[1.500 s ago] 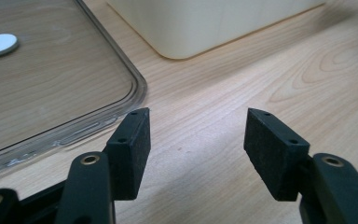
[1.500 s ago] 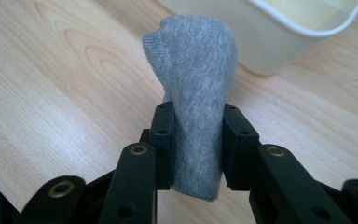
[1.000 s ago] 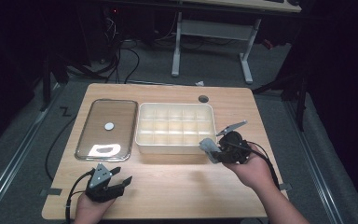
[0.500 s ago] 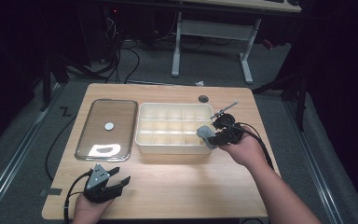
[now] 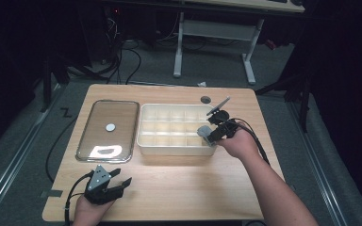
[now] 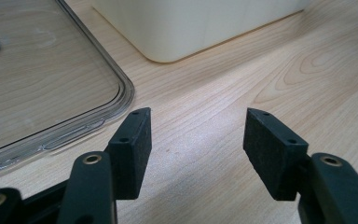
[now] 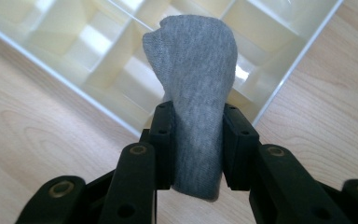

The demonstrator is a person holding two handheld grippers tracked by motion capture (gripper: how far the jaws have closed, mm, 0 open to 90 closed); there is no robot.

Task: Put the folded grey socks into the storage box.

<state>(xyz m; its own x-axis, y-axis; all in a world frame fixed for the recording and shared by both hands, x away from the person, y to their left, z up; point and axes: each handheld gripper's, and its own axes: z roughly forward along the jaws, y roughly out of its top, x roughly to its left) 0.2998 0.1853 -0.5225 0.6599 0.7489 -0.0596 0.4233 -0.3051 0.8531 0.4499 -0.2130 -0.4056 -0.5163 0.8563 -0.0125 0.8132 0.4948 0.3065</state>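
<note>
One divided box (image 5: 172, 129), one clear lid (image 5: 107, 129), one cloth (image 7: 198, 88), perhaps folded.

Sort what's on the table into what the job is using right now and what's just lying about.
In use:
- right gripper, jaws shut on the grey cloth
- divided bin

Lying about:
- clear lid
- white disc on it
- left gripper, open, idle

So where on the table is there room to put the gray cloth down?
Bare wood runs along the near side of the table, between the left tool and the person's right forearm. The back strip is bare except for one small dark disc. The middle is crowded: clear lid beside compartment box, right tool holding the gray cloth at its corner.
</note>
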